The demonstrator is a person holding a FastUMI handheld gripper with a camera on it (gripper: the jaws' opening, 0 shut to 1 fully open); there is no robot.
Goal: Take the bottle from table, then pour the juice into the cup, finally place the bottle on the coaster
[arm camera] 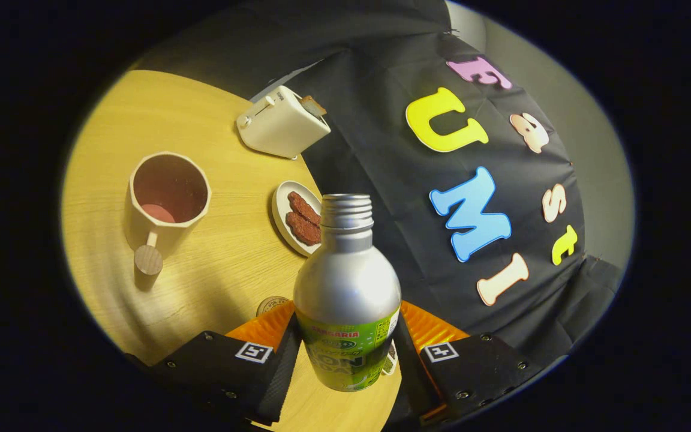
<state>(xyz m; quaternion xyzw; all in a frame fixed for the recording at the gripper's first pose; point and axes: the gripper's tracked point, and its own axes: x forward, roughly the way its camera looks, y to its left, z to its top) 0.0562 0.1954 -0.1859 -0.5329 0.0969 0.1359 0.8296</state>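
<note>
A silver bottle point(346, 282) with a green label and an uncapped threaded neck is clamped between the two fingers of my gripper point(345, 351), both pressing on its labelled lower half. It is lifted off the wooden table point(225, 264) and the whole view is tilted. A cream cup point(165, 204) with a round wooden handle knob stands beyond and to the left of the fingers, its reddish inside showing. A small round coaster point(270, 305) peeks out beside the left finger, mostly hidden by it.
A cream toaster point(281, 122) with a slice in it stands at the far table edge. A white plate point(284, 219) with two brown pieces lies just behind the bottle neck. The black cloth wall rises right behind the table.
</note>
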